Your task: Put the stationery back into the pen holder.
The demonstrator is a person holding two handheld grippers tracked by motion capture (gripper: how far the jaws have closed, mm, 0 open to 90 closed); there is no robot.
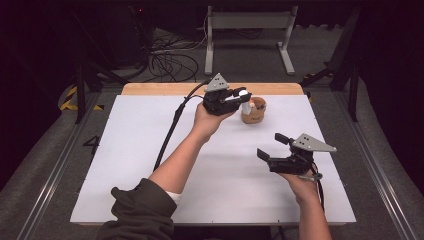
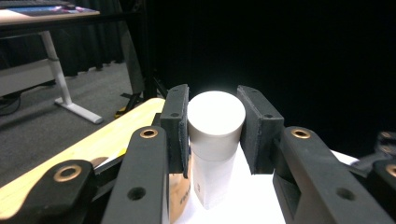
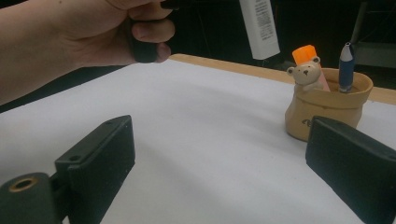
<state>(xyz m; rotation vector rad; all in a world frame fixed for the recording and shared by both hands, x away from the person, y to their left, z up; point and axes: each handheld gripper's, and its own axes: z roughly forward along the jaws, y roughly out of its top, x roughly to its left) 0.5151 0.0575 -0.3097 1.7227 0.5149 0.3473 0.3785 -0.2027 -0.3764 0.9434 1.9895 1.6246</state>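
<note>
The white tube [image 2: 215,140], capped with a round white lid, sits clamped between the 2 black pads of the left gripper [image 2: 215,126], which presses on it from both sides just under the cap. In the right gripper view the tube's lower end [image 3: 259,28], printed with small text, hangs in the air above and just to the left of the tan pen pot [image 3: 327,109], clear of its rim. In the high view the left gripper [image 1: 239,97] holds the tube [image 1: 246,106] at the far middle of the white table top [image 1: 150,165], right beside the pot [image 1: 253,111].

The pot stands upright near the far wooden edge of the table. It has a small bear figure [image 3: 306,74] on its rim, and holds an orange-capped marker [image 3: 304,53] and a dark blue pen [image 3: 346,65].

The right gripper [image 1: 272,146] hovers well apart, near the table's right front, its jaws spread wide with nothing between them.
</note>
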